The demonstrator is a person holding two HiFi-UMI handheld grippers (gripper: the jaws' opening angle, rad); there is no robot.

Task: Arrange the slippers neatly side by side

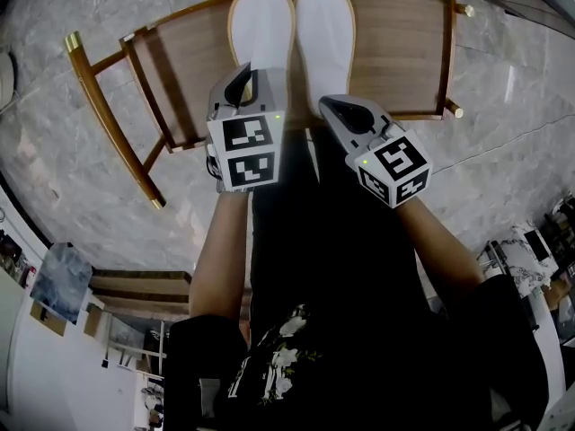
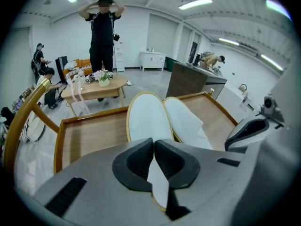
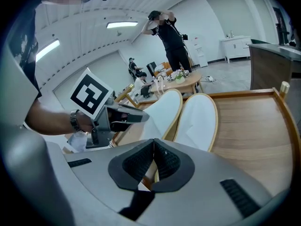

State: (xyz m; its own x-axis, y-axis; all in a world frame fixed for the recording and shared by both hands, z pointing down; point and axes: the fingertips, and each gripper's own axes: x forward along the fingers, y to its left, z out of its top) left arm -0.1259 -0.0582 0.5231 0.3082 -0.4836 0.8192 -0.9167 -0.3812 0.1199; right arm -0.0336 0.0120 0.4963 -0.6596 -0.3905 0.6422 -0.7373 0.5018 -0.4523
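The fingers of the left gripper (image 2: 154,147) pinch the heel of the left slipper (image 1: 261,34). Those of the right gripper (image 3: 154,147) pinch the right slipper (image 1: 325,34). Both lie side by side on the wooden surface (image 1: 404,52).

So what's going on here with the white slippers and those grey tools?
A person holds a tool in each hand and is lining up two white slippers on a wooden tray. The left tool is pinched shut on the heel end of the left slipper. The right tool is shut on the heel edge of the right slipper. The slippers lie close together, side by side, toes pointing away from the person.
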